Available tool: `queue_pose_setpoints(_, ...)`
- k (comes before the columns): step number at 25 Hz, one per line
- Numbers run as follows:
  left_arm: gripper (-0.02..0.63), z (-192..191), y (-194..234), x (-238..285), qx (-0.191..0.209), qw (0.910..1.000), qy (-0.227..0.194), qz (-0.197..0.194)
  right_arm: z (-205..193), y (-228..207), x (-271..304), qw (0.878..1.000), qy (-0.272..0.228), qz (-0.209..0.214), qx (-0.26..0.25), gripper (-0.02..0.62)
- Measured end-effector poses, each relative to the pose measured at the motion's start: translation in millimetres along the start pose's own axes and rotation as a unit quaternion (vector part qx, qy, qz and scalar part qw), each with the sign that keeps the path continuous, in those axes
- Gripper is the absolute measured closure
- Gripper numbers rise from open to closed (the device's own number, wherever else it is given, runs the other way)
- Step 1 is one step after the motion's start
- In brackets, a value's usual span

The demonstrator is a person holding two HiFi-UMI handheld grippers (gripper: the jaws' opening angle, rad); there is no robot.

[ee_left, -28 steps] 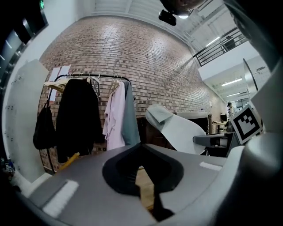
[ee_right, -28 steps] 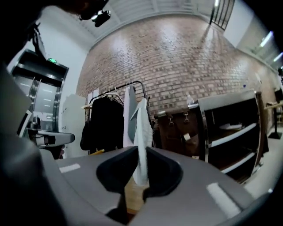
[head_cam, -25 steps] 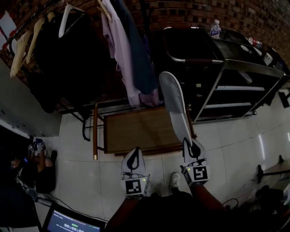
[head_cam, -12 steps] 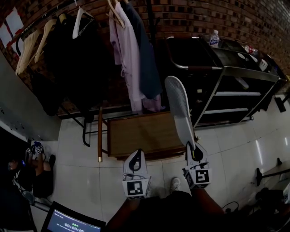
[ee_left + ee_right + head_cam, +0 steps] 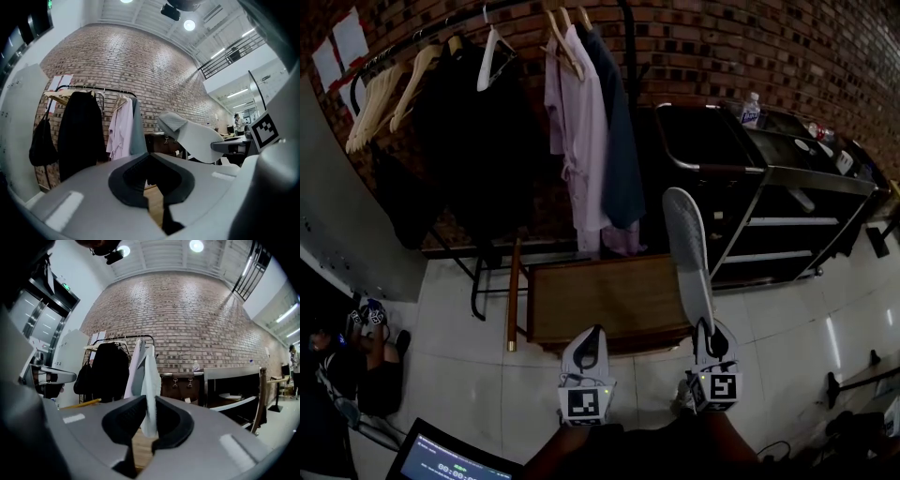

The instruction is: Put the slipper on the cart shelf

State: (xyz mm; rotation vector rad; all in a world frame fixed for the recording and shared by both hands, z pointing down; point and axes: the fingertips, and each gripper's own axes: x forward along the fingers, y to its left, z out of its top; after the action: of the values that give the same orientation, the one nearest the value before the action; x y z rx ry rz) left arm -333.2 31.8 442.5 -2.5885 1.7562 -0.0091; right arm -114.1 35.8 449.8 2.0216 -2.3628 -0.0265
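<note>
Since one second ago the slipper (image 5: pixel 687 239) has shifted to the right and lower in the head view, and both claws sit lower in the picture, while more of the clothes rail (image 5: pixel 412 42) and the brick wall (image 5: pixel 750 37) has come into sight. Now the right claw (image 5: pixel 711 330) is pinching the slipper at one end, and the pale sole stands up and leans a little to the left, in front of the dark cart (image 5: pixel 811 172). It is in the air and not on any shelf. The pinched end is covered by the claw in the head view, and in the right gripper view the slipper is seen only edge-on, as a thin pale strip between the pads. The left claw (image 5: pixel 592 335) is pressed together with nothing in it and hovers over the front edge of the low wooden desk (image 5: pixel 609 295). A bottle (image 5: pixel 751 109) stands on top of the cart. The cart's lower shelves (image 5: pixel 787 222) are very dark, so what lies on them is hard to make out, and its right side runs into shadow at the picture edge. A pink shirt (image 5: pixel 577 141) and a black coat (image 5: pixel 473 141) hang on the rail. A laptop screen (image 5: pixel 450 459) is cut off at the bottom left, and the person's arms below the claws are almost black.
</note>
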Motion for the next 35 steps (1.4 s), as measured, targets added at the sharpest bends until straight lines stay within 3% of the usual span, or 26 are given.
queue_pose_setpoints(6,0.592,1.2,-38.4,28.3,-0.001,0.9998,-0.002,-0.019,-5.7,-50.4,-1.5,1.0,0.009,-0.024,-0.016,0.549)
queue_pose_setpoints(11,0.592,-2.2,-78.4,61.7,0.01,0.9999,0.009,-0.004,-18.2,-109.9,-1.9,0.999,0.026,-0.028,-0.016,0.549)
queue_pose_setpoints(16,0.592,0.5,-132.7,102.9,-0.002,0.9999,0.015,0.003,-37.9,-184.3,4.2,0.998,0.049,-0.028,0.027,0.548)
queue_pose_setpoints(26,0.592,-15.8,-227.6,192.2,-0.015,0.9988,0.035,0.031,-99.7,-335.0,7.6,0.991,0.122,-0.044,0.032,0.548)
queue_pose_setpoints(35,0.592,-37.5,-274.2,232.4,-0.018,0.9976,0.043,0.051,-126.8,-405.6,33.9,0.988,0.141,-0.042,0.045,0.548)
